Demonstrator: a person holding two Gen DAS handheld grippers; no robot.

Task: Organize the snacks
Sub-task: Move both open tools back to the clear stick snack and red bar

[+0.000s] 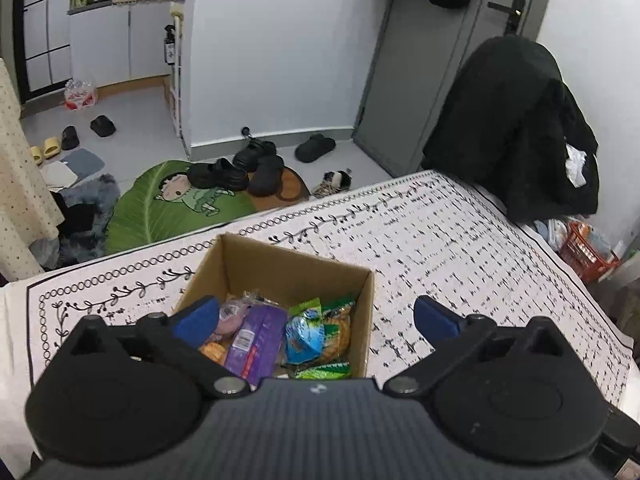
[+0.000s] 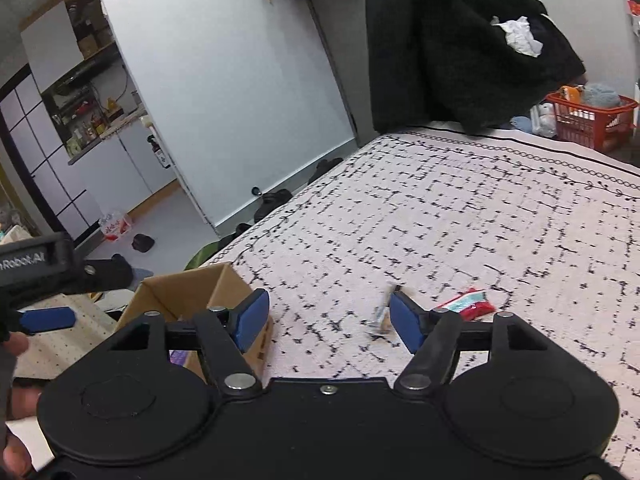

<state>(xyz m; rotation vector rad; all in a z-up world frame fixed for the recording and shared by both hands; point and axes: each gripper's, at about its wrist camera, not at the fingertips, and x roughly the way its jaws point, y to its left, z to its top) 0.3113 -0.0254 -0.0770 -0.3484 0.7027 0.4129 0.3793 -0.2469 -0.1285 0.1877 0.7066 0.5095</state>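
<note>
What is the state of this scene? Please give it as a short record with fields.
surface: patterned cloth
container: open cardboard box, snack packets inside
loose snacks: red packet and a small pale wrapper, both on the cloth outside the box
left gripper: open, empty, above the box
right gripper: open, empty, near the loose snacks

The gripper body hides the near wall of the cardboard box (image 1: 296, 268) and the lower ends of the purple packet (image 1: 256, 340) and green packet (image 1: 324, 370). In the right wrist view, a blue pad covers part of the small blurred wrapper (image 2: 382, 318), whose print is unreadable. The frame edge cuts off the orange basket (image 2: 588, 120).
</note>
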